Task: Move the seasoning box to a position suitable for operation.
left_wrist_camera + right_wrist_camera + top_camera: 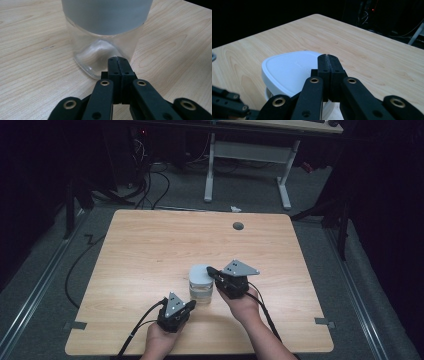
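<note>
A clear glass jar (201, 292) with a white lid (200, 273) stands upright on the wooden table (150, 245), near its front middle. My left gripper (192, 305) lies low at the jar's near-left side; its jaws are shut with nothing between them. In the left gripper view its tip (117, 59) is right at the jar's glass base (100, 50), below the lid (107, 15). My right gripper (210, 270) comes in from the right at lid height, shut and empty. In the right gripper view its tip (329, 56) is over the lid's (287, 70) edge.
A round cable hole (238, 226) sits near the table's far edge. Grey tape tabs (75, 325) mark the front corners. Behind the table stand a white desk frame (210, 170) and loose floor cables (150, 185). The left gripper's linkage (227, 102) shows at the right gripper view's lower left.
</note>
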`<act>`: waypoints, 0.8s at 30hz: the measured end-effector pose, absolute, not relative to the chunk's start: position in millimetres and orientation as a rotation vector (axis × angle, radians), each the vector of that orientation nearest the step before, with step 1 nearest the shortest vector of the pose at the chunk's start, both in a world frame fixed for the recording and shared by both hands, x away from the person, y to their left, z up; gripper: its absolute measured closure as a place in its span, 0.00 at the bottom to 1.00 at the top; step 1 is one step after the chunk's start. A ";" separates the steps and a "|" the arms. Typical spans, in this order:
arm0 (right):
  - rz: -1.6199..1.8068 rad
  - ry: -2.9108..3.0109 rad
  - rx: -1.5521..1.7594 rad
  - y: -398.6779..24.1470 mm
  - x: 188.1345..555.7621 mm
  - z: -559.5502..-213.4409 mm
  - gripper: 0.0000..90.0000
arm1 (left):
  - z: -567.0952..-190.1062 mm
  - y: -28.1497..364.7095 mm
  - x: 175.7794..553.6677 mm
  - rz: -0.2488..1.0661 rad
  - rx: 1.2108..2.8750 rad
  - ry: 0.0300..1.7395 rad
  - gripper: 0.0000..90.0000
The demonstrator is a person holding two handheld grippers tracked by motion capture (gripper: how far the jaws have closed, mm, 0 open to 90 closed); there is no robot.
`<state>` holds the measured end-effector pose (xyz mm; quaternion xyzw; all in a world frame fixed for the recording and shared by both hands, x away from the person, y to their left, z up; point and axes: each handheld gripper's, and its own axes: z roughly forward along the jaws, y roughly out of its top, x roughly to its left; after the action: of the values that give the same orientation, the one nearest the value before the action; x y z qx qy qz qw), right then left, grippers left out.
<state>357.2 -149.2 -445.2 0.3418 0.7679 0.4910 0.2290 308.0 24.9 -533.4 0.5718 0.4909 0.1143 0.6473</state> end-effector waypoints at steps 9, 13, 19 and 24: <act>1.360 2.109 0.928 -154.8 342.6 -449.3 0.99 | -532.0 27.8 307.6 0.235 1.288 1.119 1.00; 1.349 2.077 0.941 -166.6 341.7 -446.0 0.99 | -524.5 35.3 302.0 0.219 1.299 1.105 0.97; 1.289 2.057 1.044 -199.2 343.2 -460.6 0.96 | -518.2 77.7 306.7 0.291 1.297 1.141 0.84; 1.235 2.037 1.117 -222.5 344.2 -473.9 0.93 | -517.3 127.4 329.7 0.375 1.246 1.249 0.71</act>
<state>344.2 -222.5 -473.9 0.4108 0.7492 0.4541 0.2525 329.7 127.4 -517.3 0.5419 0.5432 0.1633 0.6202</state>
